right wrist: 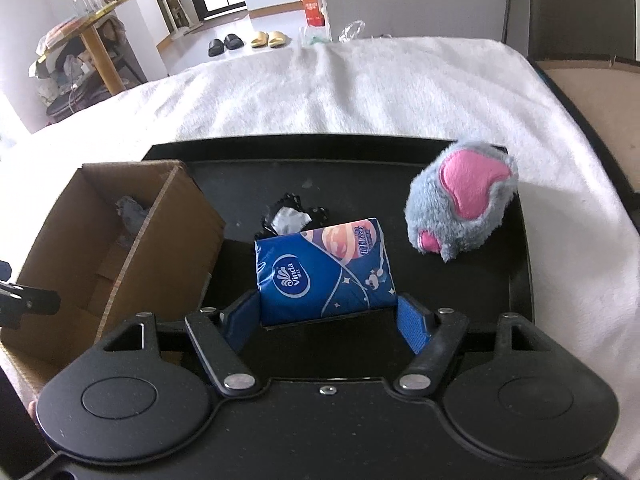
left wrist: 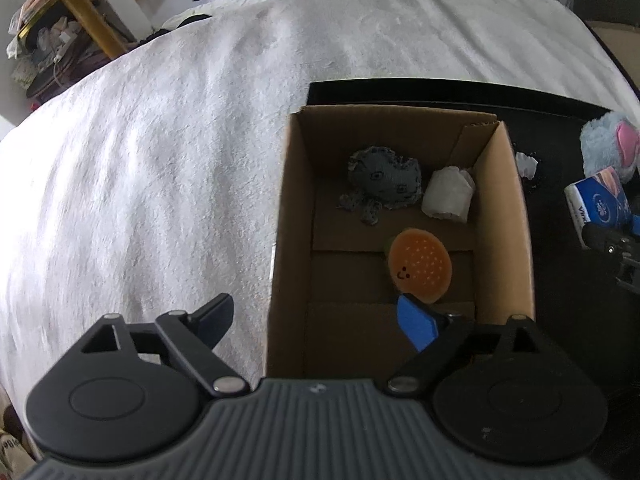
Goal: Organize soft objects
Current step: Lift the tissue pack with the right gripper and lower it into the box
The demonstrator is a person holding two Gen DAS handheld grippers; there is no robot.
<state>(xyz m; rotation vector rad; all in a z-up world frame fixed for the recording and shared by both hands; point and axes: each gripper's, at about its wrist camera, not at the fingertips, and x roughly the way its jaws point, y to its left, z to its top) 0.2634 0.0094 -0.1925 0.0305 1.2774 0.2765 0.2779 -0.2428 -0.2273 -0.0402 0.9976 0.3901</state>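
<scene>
White towel-covered bed (right wrist: 360, 92) carries black tray (right wrist: 360, 152); cardboard box (right wrist: 172, 216) on tray.

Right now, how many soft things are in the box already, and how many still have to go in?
Three are in the cardboard box: a grey octopus plush, a white roll and an orange burger toy. The right gripper holds the blue tissue pack, so that looks next. The grey and pink plush and a small black and white item still lie on the black tray. The left gripper is open and empty.
</scene>
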